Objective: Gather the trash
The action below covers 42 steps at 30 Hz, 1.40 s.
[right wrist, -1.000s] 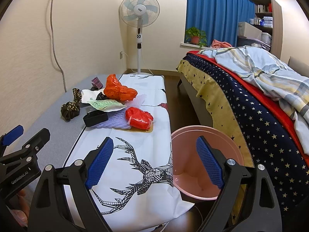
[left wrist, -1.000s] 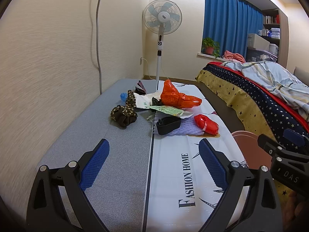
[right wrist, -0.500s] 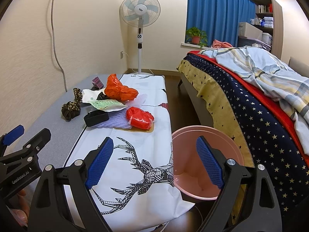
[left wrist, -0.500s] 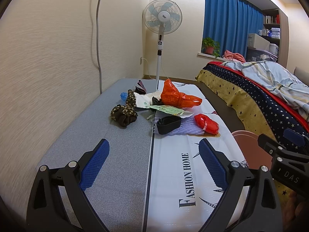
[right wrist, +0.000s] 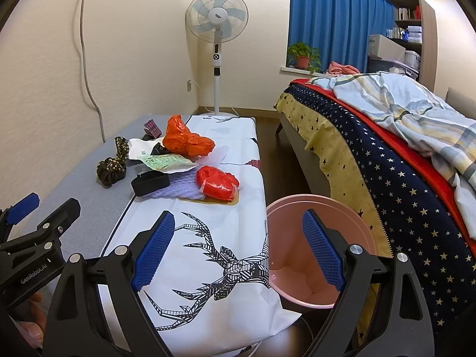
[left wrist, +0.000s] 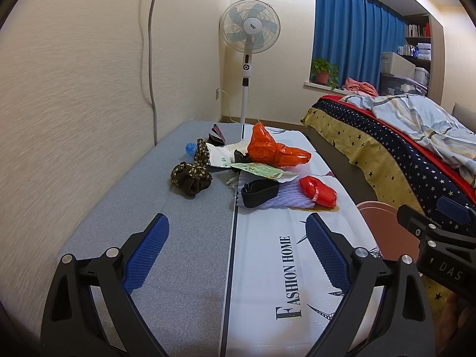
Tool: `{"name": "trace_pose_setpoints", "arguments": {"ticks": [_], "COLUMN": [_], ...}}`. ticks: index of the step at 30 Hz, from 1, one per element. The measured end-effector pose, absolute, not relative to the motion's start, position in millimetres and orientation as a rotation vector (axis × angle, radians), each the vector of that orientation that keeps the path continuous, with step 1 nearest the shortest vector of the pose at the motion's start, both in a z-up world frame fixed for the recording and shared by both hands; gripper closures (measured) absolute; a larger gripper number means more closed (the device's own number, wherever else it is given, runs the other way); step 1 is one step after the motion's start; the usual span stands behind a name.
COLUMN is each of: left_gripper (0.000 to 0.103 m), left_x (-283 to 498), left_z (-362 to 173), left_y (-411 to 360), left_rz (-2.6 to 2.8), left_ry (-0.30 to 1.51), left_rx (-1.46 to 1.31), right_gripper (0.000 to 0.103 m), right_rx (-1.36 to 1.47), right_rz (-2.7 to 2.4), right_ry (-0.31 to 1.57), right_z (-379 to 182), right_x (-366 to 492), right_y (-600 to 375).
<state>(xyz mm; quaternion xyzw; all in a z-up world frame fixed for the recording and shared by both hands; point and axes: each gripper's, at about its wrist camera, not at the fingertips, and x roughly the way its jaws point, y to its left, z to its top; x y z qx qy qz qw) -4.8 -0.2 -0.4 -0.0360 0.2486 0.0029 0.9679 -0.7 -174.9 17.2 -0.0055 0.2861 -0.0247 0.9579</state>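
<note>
Both hand-held grippers idle, nothing picked yet, so I'd judge this the approach step, pre-grasp. Left hand-held gripper [left wrist: 236,239] has jaws spread wide, empty, hovering over the near end of the bench [left wrist: 178,238], straddling the seam btw grey mat and white cloth. Right hand-held gripper [right wrist: 238,242] also wide apart, empty, aimed across the bench's right edge w/ the pink bin [right wrist: 324,208] showing btw its fingers.

Trash sits in a cluster mid-bench, well ahead of both tools: small red bag [right wrist: 218,182] nearest the bin side, lying on purple foam net [right wrist: 178,189]; black band [left wrist: 258,192] just left of it, touching the net; green-printed wrapper [left wrist: 260,171] behind; big orange bag [left wrist: 273,148] further back; white paper [right wrist: 141,148] and a blue scrap [left wrist: 190,148] at the far left. Dark floral scrunchie [left wrist: 190,175] on the grey mat, slightly apart from the pile. Can't tell if that one counts as trash.

Bin stands on the floor just beside the bench's right edge, btw bench and bed [right wrist: 386,163]; looks empty inside.

Next, imo: push right gripper fwd and down to the red bag, closest to the bin, shortest carry. Bag is soft, crinkly; pinch at a bunched fold, not flat. Watch the net underneath doesn't drag along. Left can go for the black band or wrapper.
</note>
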Motion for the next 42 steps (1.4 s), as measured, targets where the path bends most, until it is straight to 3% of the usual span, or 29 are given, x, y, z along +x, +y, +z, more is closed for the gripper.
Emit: {"name": "trace_pose_setpoints", "arguments": {"ticks": [6, 24, 32, 42], "left_gripper": [0.015, 0.040, 0.042, 0.044], "left_x": [-3.7, 24.4, 43.2, 74.5], "left_z": [0.6, -8.1, -14.9, -25.5], "left_y": [-0.2, -8.8, -13.4, -2.3], "left_rz": [0.008, 0.017, 0.024, 0.066], "left_ry": [0.502, 0.520, 0.530, 0.547], "left_rx": [-0.082, -0.073, -0.042, -0.069], "right_gripper": [0.023, 0.036, 0.043, 0.045], "right_rx": [0.000, 0.121, 0.130, 0.183], "right_rz": [-0.055, -0.032, -0.035, -0.013], "right_ry": [0.578, 0.590, 0.580, 0.611], "right_z": [21.5, 20.9, 7.8, -5.3], "right_x": [-3.9, 25.4, 44.2, 64.7], "right_y": [-179.3, -202.2, -207.1, -210.8]}}
